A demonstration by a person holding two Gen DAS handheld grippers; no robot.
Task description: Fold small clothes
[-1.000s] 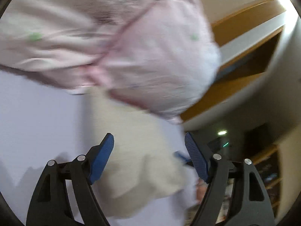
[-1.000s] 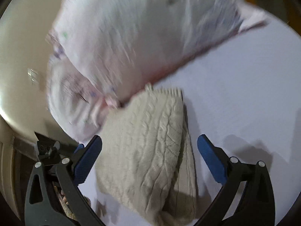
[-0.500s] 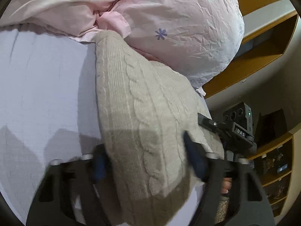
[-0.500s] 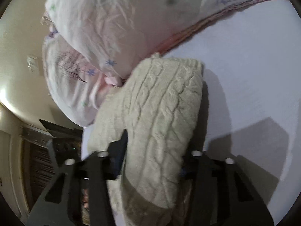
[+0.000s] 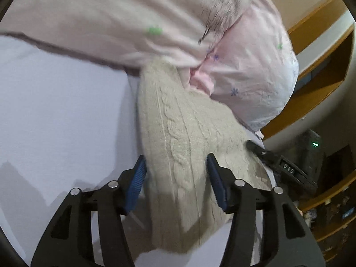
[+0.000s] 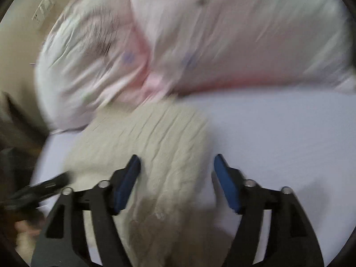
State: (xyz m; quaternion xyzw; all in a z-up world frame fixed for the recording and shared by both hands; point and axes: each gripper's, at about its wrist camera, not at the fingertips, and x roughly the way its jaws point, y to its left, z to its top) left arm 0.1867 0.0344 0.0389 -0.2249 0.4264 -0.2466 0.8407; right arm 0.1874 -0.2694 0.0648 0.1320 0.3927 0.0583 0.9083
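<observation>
Straddling the cable-knit sweater [image 5: 187, 155] with your left gripper [image 5: 175, 178], pads spread | right gripper [image 6: 176, 182] spread over it too | pink pillows [image 5: 251, 71] touching its far end | bed sheet [image 5: 62, 120] under

Colours and patterns of the bedding, garment and claws

Cream cable-knit sweater [image 5: 189, 138] on a pale lavender bed sheet [image 5: 62, 115]; pink pillow [image 5: 251, 71] printed with small purple flowers and green dots; wooden shelf [image 5: 320, 51] in orange-brown; left claw [image 5: 175, 182] and right claw [image 6: 176, 182] black with blue ribbed pads
</observation>
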